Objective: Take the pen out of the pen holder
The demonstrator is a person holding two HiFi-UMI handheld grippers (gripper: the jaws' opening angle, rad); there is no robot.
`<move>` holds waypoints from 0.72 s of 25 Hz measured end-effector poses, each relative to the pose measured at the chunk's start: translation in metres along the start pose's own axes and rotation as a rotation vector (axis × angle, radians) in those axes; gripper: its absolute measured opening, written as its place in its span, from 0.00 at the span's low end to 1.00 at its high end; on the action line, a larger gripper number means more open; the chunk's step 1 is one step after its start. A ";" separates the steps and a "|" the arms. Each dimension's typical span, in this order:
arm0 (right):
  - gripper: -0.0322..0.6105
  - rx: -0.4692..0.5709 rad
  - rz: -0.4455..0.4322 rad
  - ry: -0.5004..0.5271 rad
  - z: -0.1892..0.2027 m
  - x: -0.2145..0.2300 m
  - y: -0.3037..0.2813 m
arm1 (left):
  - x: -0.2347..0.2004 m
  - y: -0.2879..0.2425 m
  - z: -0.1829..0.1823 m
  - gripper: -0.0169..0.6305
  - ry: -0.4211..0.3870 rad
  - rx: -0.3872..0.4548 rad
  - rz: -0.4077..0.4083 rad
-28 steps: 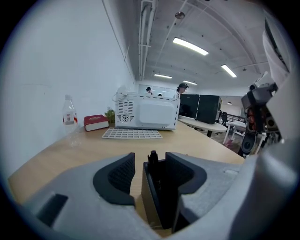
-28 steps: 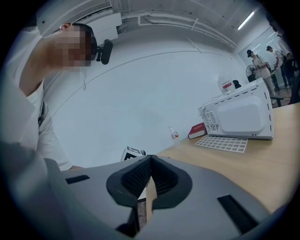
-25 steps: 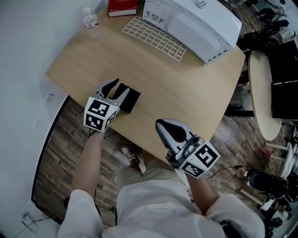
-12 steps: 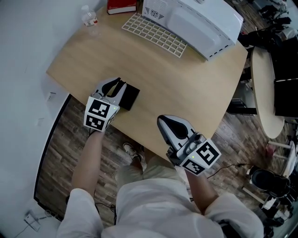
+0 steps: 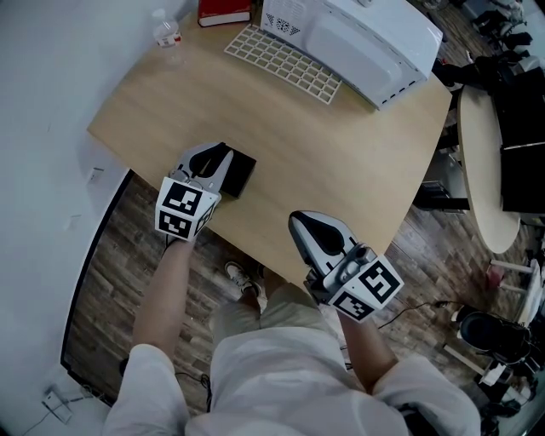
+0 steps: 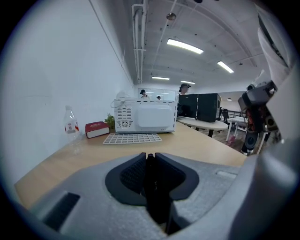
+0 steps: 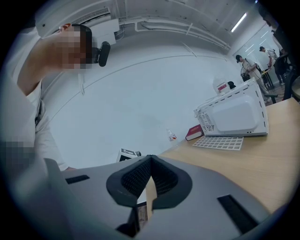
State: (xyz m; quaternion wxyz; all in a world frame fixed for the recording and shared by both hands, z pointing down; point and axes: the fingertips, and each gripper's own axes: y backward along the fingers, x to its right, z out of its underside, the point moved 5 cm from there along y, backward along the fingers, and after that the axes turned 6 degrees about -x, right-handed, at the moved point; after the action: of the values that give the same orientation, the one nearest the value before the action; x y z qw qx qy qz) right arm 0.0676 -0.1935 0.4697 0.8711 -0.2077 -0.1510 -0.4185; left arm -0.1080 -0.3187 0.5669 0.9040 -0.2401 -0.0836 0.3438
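On the wooden table [image 5: 341,162], near its front left edge, stands a black pen holder [image 5: 239,174]. My left gripper [image 5: 223,151] reaches over the holder's left side. In the left gripper view a slim dark pen [image 6: 151,185] stands upright between the pads, and the left gripper [image 6: 150,159] is closing, its pads against the pen on both sides. The jaws hide most of the holder there. My right gripper [image 5: 295,220] hovers at the table's front edge, shut, with nothing in it [image 7: 149,159].
A white microwave-like appliance [image 5: 358,43] sits at the back of the table with a white grid-like mat [image 5: 281,64] in front of it. A red book [image 5: 223,11] and a water bottle [image 5: 167,32] stand at the back left. A round table [image 5: 481,170] is at the right.
The left gripper's jaws have drawn together over the black holder, from clearly apart to nearly closed. Both hands have stayed about where they were.
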 end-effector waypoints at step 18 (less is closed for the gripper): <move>0.05 0.047 -0.037 0.095 -0.041 -0.051 0.028 | 0.010 0.059 -0.034 0.13 0.125 0.203 -0.066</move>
State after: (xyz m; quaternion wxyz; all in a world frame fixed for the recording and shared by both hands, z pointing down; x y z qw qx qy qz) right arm 0.0629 -0.1636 0.4048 0.8741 -0.1645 -0.1231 -0.4402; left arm -0.1247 -0.2866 0.5082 0.9379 -0.1655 0.0004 0.3048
